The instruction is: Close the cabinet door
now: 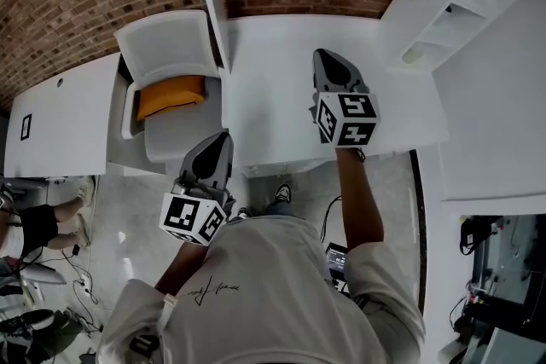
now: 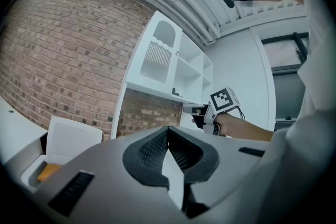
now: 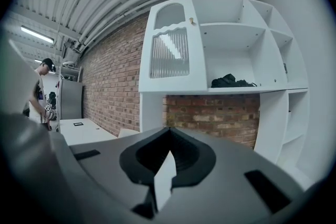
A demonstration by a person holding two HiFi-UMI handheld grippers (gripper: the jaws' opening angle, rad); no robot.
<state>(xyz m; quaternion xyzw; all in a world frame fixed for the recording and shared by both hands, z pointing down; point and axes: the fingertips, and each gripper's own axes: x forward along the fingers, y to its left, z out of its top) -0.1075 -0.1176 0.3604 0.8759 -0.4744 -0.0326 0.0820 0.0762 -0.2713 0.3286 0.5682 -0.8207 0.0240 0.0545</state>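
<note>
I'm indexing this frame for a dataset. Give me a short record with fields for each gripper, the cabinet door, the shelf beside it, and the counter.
left gripper: jaws together, nothing between them, held low by the counter's near edge
right gripper: jaws together, nothing between them, over the counter, facing the cabinet
cabinet door: white, ribbed glass pane, knob near its right edge; looks flush with the shelf fronts; untouched
open shelf: black bundle on it
counter: white, against brick wall
</note>
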